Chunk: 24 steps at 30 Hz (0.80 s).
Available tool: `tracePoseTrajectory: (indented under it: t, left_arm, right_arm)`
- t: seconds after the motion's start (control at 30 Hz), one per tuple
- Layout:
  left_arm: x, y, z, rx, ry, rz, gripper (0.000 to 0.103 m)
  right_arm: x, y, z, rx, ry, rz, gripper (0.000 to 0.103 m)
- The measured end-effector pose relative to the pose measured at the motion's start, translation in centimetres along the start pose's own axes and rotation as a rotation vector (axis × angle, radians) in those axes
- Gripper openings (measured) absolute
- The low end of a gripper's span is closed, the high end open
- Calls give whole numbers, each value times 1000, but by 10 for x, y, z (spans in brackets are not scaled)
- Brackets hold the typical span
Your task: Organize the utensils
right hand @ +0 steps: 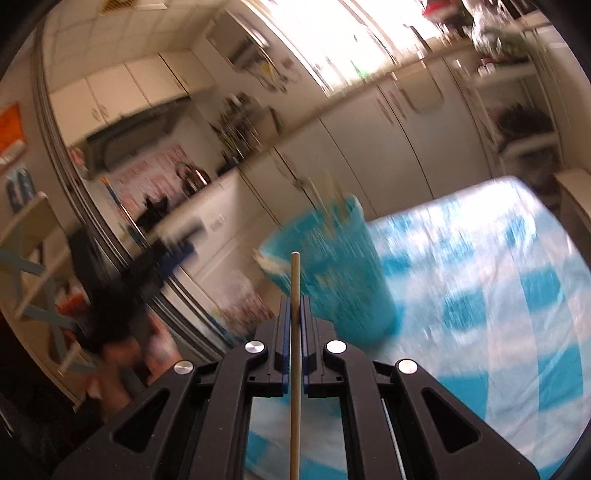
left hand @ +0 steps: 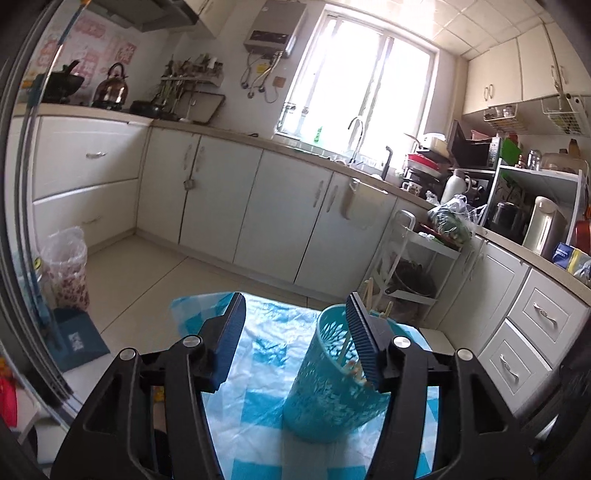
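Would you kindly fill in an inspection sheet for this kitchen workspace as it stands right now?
Surface: table under a blue-and-white checked cloth.
Job's things: turquoise perforated holder upright on the cloth, sticks inside; one wooden chopstick in the right gripper.
Clutter: nothing seen on the cloth.
Grippers: left gripper open, its right finger against the holder's rim; right gripper shut on the chopstick.
Cables: cords hanging under the wall heater.
Surroundings: white cabinets, bright window, kettle, lined bin.

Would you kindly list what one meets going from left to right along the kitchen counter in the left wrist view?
Black wok → kettle → utensil rack → sink tap → white thermos → bagged greens → cream electric pot.
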State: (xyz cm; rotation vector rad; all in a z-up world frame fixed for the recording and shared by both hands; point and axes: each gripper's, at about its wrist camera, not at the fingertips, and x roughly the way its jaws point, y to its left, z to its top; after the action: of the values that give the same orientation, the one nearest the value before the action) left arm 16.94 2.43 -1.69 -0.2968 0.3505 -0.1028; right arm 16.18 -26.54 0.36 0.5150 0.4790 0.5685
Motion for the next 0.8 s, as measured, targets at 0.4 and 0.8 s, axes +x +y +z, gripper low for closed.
tracePoseTrajectory:
  t: [0.4, 0.8]
  left_arm:
    - [-32, -2, -15, -54, -34, 19, 68]
    - [-52, -6, 1, -26, 21, 39, 92]
  right_arm:
    - [74, 40, 81, -191, -445, -75, 5]
    - [79, 28, 1, -248, -85, -191, 39]
